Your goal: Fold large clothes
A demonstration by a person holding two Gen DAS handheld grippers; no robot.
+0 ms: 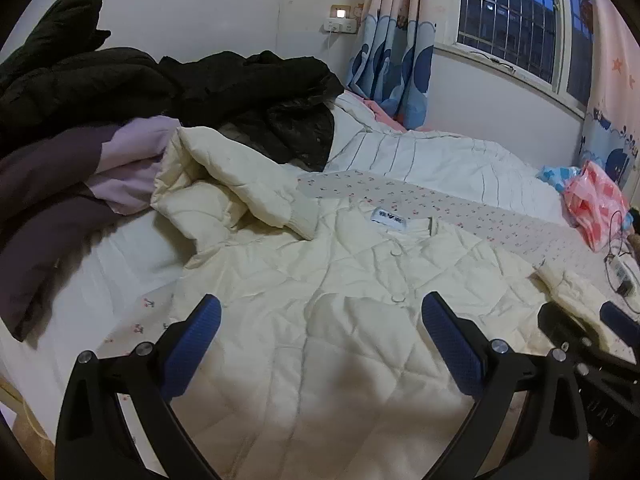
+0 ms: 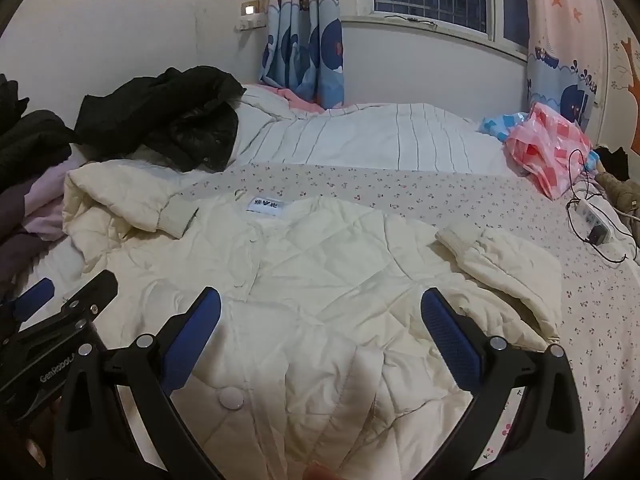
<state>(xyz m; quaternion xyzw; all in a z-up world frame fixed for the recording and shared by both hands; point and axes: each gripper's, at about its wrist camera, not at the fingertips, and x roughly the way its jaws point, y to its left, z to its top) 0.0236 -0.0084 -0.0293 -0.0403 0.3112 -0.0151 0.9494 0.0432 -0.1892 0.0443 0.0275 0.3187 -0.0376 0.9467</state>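
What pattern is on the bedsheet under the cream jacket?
White bedsheet with a small scattered cherry print, clearest in the right wrist view beyond the jacket.

Cream quilted jacket, cherry-print sheet

cream jacket hem cut off by bottom edge in both views, lower part hidden behind tongs; neck label print too small to read; purple garment runs off left edge, partly buried under black coats; power strip cable trails out right edge; dark stuff past pink bag too dim to tell; left sleeve bunched, underside hidden
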